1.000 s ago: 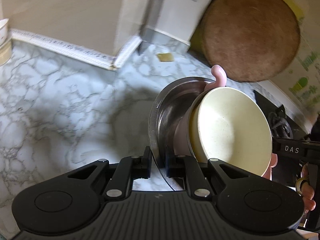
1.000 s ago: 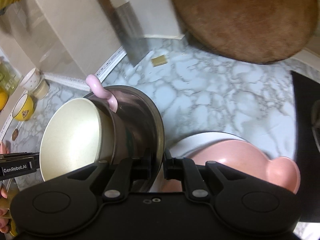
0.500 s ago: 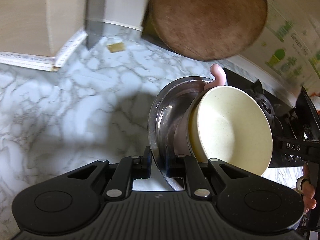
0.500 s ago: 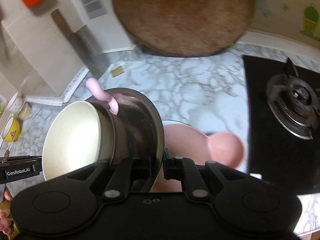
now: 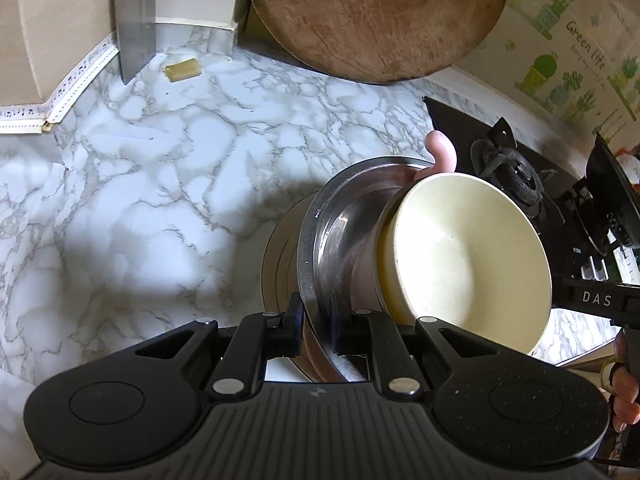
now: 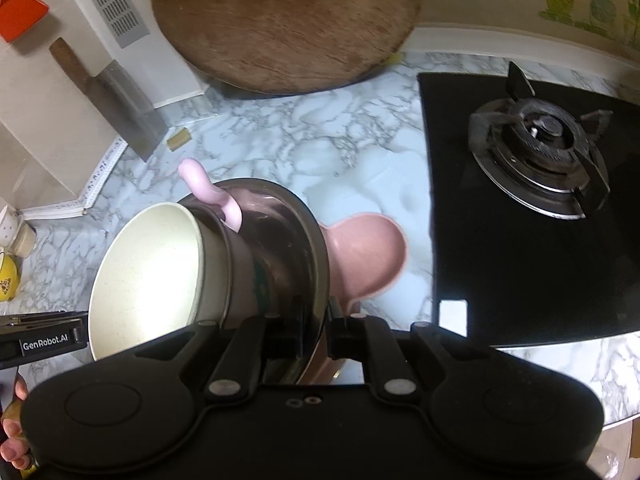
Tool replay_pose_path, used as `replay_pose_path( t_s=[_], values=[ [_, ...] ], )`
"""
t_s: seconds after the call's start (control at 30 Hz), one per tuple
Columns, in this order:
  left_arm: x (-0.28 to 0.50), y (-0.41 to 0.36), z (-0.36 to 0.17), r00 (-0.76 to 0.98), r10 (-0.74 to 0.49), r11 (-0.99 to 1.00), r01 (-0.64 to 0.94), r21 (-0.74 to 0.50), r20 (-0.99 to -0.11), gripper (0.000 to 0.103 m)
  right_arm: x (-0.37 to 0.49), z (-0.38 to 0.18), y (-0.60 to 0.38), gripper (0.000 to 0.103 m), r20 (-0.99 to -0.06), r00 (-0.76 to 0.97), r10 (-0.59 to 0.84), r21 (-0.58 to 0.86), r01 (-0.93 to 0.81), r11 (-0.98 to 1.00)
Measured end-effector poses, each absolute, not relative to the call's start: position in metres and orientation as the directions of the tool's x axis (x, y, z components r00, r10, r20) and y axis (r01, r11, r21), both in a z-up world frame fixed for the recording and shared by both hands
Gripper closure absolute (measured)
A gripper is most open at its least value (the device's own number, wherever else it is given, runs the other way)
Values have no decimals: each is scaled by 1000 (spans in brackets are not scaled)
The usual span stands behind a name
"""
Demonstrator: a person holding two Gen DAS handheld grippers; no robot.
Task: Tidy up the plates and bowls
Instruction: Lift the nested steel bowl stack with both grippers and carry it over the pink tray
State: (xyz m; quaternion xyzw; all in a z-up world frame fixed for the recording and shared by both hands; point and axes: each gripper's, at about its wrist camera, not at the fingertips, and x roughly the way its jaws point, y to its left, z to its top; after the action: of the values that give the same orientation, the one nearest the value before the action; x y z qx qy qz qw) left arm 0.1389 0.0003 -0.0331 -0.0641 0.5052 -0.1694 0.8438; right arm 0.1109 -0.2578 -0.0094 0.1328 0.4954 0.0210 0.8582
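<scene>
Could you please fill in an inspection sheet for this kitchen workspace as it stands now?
Surface: marble-pattern countertop, shadowed under the carried stack.
Job's things: steel bowl holding a pink handled cup and cream bowl, nested; pink dish and a white plate lie beneath.
Clutter: small tan block.
Grippers: left hand-held gripper and right hand-held gripper both shut on the steel bowl's rim.
Cables: nothing seen.
Surroundings: round wooden cutting board, cleaver, gas burner.
</scene>
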Motion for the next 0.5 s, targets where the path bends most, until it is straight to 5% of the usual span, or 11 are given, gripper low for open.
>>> replay_pose_path(
  t_s=[0.5],
  values=[
    [144,-4,-45,427,-331,941,218,-259,-842,91,112,-26,-260,91,-852,496,165,249,107,963]
  ],
)
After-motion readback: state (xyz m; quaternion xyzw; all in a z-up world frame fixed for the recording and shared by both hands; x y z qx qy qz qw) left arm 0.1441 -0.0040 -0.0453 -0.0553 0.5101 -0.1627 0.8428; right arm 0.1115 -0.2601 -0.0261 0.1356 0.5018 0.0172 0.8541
